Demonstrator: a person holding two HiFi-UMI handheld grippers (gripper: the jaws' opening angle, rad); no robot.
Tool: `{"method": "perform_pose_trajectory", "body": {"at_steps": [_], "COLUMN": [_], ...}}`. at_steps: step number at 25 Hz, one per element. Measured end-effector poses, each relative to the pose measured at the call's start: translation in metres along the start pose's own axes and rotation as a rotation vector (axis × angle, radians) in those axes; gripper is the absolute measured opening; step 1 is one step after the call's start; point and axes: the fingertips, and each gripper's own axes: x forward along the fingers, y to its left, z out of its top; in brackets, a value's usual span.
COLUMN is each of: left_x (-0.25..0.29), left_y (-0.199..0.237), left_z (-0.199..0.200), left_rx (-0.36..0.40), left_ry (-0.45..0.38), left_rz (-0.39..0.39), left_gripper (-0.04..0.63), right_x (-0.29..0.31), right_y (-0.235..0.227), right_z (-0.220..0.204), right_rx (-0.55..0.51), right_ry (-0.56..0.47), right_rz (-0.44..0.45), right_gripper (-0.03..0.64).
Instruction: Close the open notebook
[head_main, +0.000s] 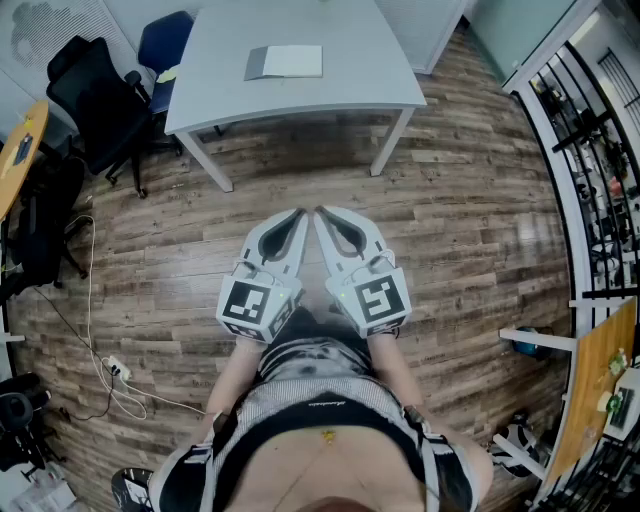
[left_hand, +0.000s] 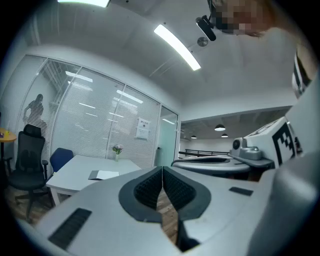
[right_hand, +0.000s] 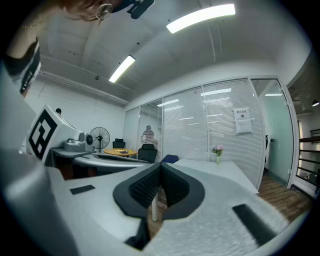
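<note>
An open notebook (head_main: 286, 62) with a grey cover flap and a white page lies on the grey table (head_main: 350, 70) far ahead; in the left gripper view the notebook (left_hand: 104, 174) shows small on that table. Both grippers are held close to the person's body, well short of the table, tips nearly touching each other. My left gripper (head_main: 299, 213) is shut with nothing between its jaws, as the left gripper (left_hand: 162, 168) view confirms. My right gripper (head_main: 320, 212) is also shut and empty, seen again as the right gripper (right_hand: 160, 165) with pads together.
A black office chair (head_main: 95, 95) and a blue chair (head_main: 165, 45) stand left of the table. A small flower vase (left_hand: 117, 150) sits at the table's far side. Cables and a power strip (head_main: 118, 370) lie on the wood floor at left. Black railing (head_main: 590, 150) runs along the right.
</note>
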Motion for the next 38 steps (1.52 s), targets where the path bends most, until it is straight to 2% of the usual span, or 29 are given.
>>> {"method": "perform_pose_trajectory", "body": {"at_steps": [6, 11, 17, 21, 31, 38], "left_x": [-0.001, -0.001, 0.003, 0.004, -0.009, -0.017], "left_y": [0.001, 0.006, 0.018, 0.028, 0.057, 0.065], "left_z": [0.001, -0.002, -0.009, -0.014, -0.018, -0.017], "left_rx": [0.014, 0.003, -0.006, -0.018, -0.029, -0.037], "left_ry": [-0.007, 0.001, 0.025, 0.05, 0.051, 0.048], "left_rz": [0.014, 0.017, 0.023, 0.018, 0.028, 0.04], "left_gripper": [0.011, 0.012, 0.015, 0.061, 0.061, 0.061], "right_x": [0.002, 0.005, 0.013, 0.023, 0.041, 0.047], "right_y": [-0.002, 0.001, -0.001, 0.0, 0.01, 0.021], "right_z": [0.003, -0.003, -0.01, -0.01, -0.015, -0.018], "right_rx": [0.021, 0.028, 0.015, 0.038, 0.032, 0.037], "right_ry": [-0.038, -0.015, 0.0, 0.011, -0.004, 0.003], "right_rz": [0.008, 0.012, 0.013, 0.015, 0.002, 0.027], "right_gripper": [0.003, 0.005, 0.039, 0.051, 0.064, 0.064]}}
